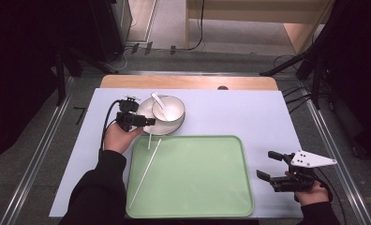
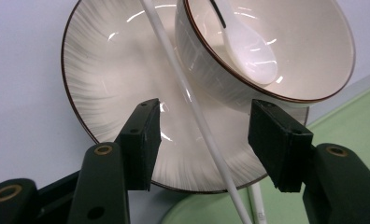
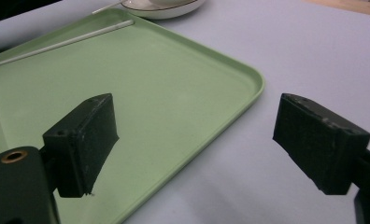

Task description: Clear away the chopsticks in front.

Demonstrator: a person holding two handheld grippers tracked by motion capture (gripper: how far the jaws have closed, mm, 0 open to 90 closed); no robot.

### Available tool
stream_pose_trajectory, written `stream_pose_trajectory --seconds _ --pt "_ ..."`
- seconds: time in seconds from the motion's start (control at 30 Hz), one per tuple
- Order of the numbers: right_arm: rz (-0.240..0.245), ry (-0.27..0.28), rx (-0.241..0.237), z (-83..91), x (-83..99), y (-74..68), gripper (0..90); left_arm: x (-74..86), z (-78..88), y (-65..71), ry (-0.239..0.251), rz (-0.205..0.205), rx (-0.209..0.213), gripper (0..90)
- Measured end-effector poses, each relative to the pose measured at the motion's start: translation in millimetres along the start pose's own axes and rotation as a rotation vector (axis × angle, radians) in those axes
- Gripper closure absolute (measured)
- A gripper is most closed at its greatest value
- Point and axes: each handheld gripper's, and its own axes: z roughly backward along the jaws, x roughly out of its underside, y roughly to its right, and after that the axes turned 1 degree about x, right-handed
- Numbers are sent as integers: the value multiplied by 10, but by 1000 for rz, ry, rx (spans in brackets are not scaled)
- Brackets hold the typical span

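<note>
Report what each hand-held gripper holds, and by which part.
Nothing held. The left hand-held gripper straddles a white chopstick over the plate, pads apart; the right hand-held gripper is open.

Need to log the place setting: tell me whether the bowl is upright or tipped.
Upright. The bowl sits on the plate, mouth up, with the white spoon resting inside.

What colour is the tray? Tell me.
Pale green tray, clearest in the high view.

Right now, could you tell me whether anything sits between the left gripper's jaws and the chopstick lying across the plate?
Nothing visible does: the chopstick lies between the left gripper's open jaws, untouched, with the bowl close beside.
</note>
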Motion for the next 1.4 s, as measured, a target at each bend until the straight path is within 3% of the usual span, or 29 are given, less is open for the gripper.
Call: stream_pose_trajectory --seconds 0.2,0.3,0.4,0.47,0.7,0.9,1.1,1.13,1.4 --pt "0 1 7 23 15 -3 141 13 -180 -24 -53 8 -20 527" --pt "-1 -2 10 30 21 -5 141 17 -231 -22 -62 17 -35 656" --pt "-2 0 9 38 24 -5 141 22 -266 -44 -77 37 -52 725" --pt "-4 1 10 41 26 -5 141 20 -270 -68 -78 77 -65 802" --pt "1 0 7 40 25 -5 141 18 -236 -106 -79 109 -69 854" --pt "2 -3 6 32 21 -7 141 -4 -72 -148 -32 143 -41 858" --pt "4 -4 4 20 10 -2 141 -6 258 -173 45 172 -44 857" --pt "6 -1 2 8 2 0 141 -2 365 -151 69 179 -48 858" --pt "9 0 -10 -40 -32 11 141 92 647 57 90 158 -32 857"
